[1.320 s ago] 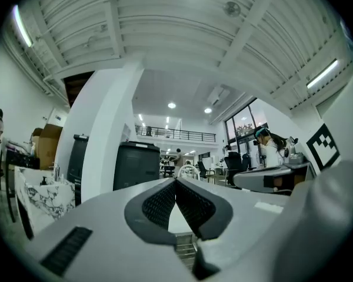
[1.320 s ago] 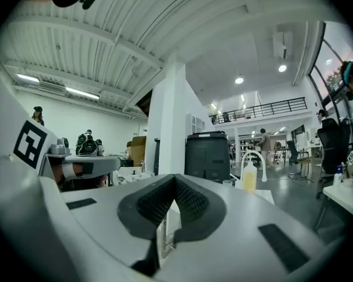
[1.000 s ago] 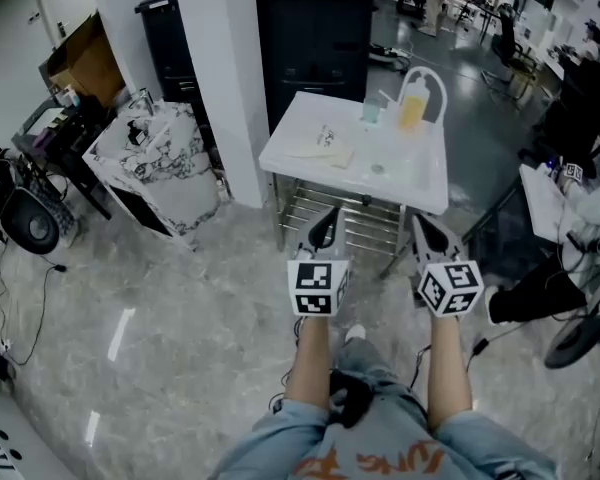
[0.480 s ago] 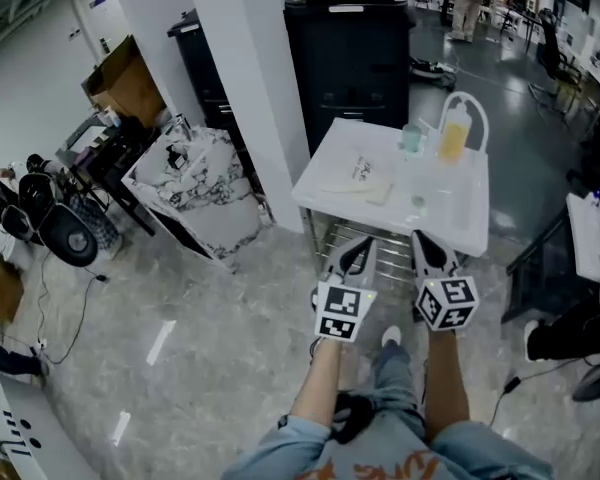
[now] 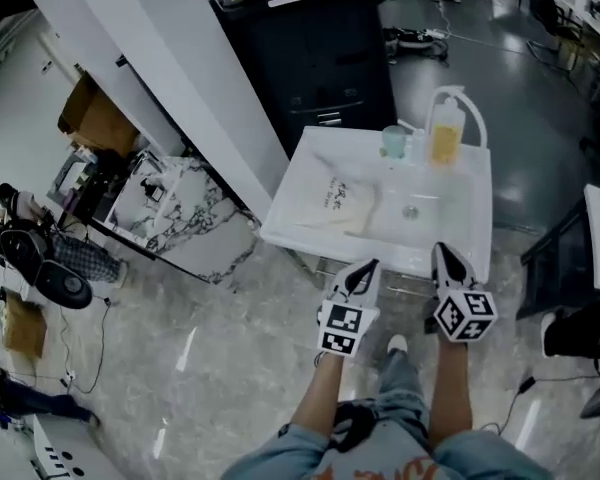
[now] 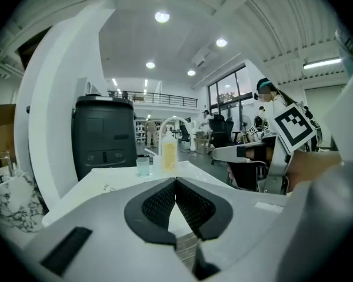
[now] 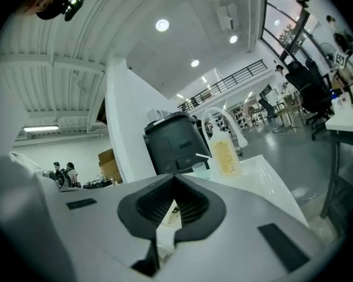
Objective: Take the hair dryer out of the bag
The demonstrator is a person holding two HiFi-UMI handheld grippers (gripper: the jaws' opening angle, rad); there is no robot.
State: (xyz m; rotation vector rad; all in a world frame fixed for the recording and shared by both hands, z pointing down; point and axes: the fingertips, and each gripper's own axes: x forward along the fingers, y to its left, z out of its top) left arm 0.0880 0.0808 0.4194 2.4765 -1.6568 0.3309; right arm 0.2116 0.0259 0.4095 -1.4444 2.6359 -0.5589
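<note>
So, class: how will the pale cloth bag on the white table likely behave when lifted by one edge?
The bag lies flat and creased, so it will probably flop and sag. It bulges little, so it looks light, though its contents are hidden. On the smooth table it may slide.

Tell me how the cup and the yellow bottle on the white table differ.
The bottle is taller than the cup. The bottle looks yellow; the cup is pale blue-green. The bottle narrows at the top; the cup stays wide. Both stand upright, side by side, at the table's far edge.
</note>
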